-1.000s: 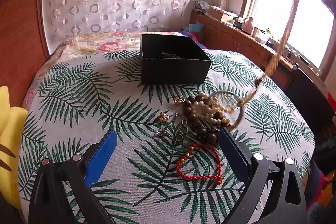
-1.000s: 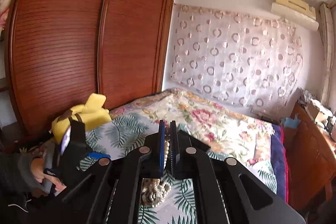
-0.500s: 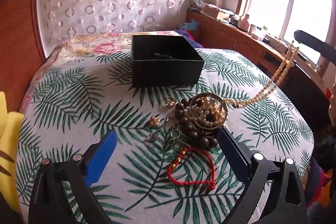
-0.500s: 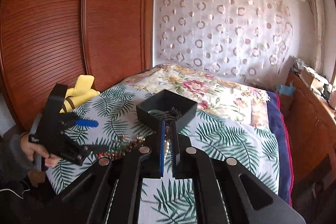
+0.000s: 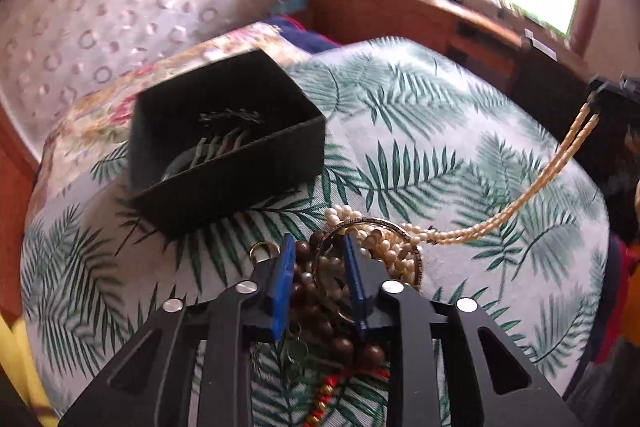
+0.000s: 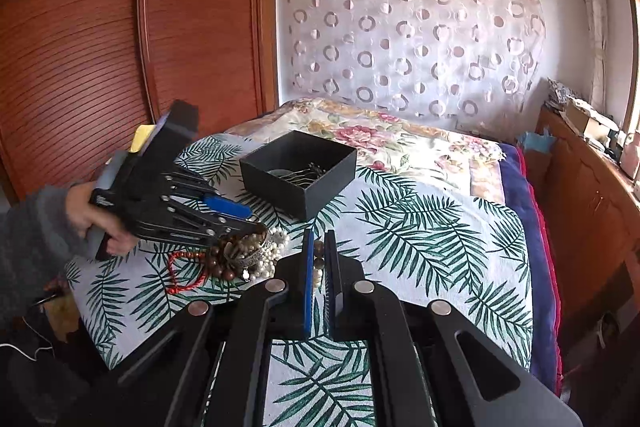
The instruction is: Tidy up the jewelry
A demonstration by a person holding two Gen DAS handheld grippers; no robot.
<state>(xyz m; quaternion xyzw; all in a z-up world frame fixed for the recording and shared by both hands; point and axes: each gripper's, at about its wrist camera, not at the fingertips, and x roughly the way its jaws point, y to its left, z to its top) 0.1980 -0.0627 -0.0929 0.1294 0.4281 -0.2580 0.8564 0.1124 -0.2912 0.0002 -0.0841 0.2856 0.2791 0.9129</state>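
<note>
A pile of jewelry lies on the leaf-print cloth: a metal bangle [image 5: 376, 227], dark wooden beads [image 5: 340, 343], pearls [image 5: 384, 243] and a red cord bracelet [image 6: 176, 275]. My left gripper [image 5: 318, 247] has its jaws closed down around the bangle's rim and some beads in the pile; it also shows in the right wrist view [image 6: 256, 227]. My right gripper [image 6: 319, 243] is shut on a cream pearl necklace [image 5: 520, 203] that stretches taut from the pile up to it. A black open box [image 5: 224, 135] behind the pile holds a few metal pieces.
The cloth-covered table [image 6: 440, 247] stands before a floral bed cover [image 6: 380, 139]. A wooden wardrobe [image 6: 120, 47] is at the left, a wooden sideboard [image 6: 592, 179] under the window at the right. A yellow cushion [image 5: 16, 367] lies at the table's left edge.
My left gripper has moved forward and down into the pile and its jaws have closed from wide open onto the bangle and beads. My right gripper has dropped lower, still holding the necklace.
</note>
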